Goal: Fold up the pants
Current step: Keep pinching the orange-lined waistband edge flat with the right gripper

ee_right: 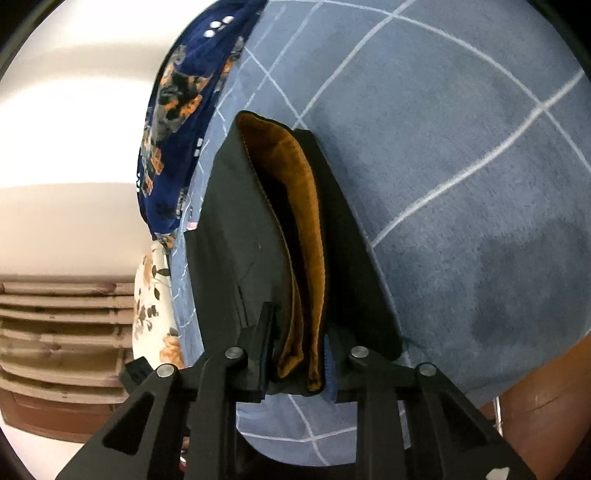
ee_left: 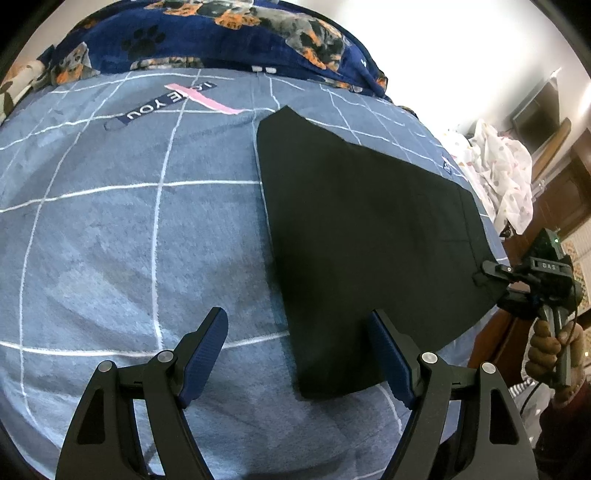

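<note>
Black pants lie folded flat on the blue checked bedsheet. My left gripper is open and empty, just above the sheet at the pants' near corner, with one finger over the cloth. My right gripper is shut on the pants' right edge; a hand holds its handle. In the right wrist view the right gripper clamps the black pants at the waistband, where the orange-brown lining shows between the fingers.
A dark blue dog-print blanket lies along the far edge of the bed and shows in the right wrist view. White patterned cloth is heaped at the right. The bed's right edge and wooden furniture are beyond the pants.
</note>
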The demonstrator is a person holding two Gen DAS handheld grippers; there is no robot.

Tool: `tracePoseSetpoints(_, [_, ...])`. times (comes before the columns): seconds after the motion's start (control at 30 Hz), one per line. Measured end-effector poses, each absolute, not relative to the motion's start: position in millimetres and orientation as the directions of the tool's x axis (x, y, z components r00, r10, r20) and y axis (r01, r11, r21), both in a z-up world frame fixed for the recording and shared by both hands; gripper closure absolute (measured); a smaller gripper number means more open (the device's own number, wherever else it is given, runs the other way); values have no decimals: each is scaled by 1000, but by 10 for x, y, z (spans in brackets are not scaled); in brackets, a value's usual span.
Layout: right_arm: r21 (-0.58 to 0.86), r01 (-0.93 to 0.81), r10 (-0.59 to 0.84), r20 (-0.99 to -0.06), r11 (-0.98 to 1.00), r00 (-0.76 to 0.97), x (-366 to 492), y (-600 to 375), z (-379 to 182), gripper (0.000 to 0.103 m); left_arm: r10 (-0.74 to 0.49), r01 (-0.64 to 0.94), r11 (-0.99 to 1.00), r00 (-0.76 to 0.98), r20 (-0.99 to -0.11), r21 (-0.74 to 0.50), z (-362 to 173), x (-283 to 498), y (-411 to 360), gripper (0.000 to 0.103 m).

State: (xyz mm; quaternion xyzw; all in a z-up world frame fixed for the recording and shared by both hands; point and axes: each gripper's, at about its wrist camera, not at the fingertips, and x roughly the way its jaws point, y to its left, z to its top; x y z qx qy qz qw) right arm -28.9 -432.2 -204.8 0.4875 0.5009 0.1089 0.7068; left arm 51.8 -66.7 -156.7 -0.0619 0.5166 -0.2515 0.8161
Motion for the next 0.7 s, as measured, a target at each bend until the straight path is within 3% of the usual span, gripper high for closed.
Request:
tracePoseSetpoints(0.2, [844,283,639,-531,455,557,-357,-4401,-1885,85,-476,329,870,364,-800,-368,-1506,557,-590,25])
tracePoseSetpoints(0.4, [847,352,644,-532,399,551,-464,-4525,-2231,85,-475,332,869,347,-808,-368,-1567,589,-589,25])
tracePoseSetpoints(0.7, [846,338,641,-533,412,552,-463,-4519,-2255,85,-474,406,850,315,-822,-335,-1569,613,-797,25])
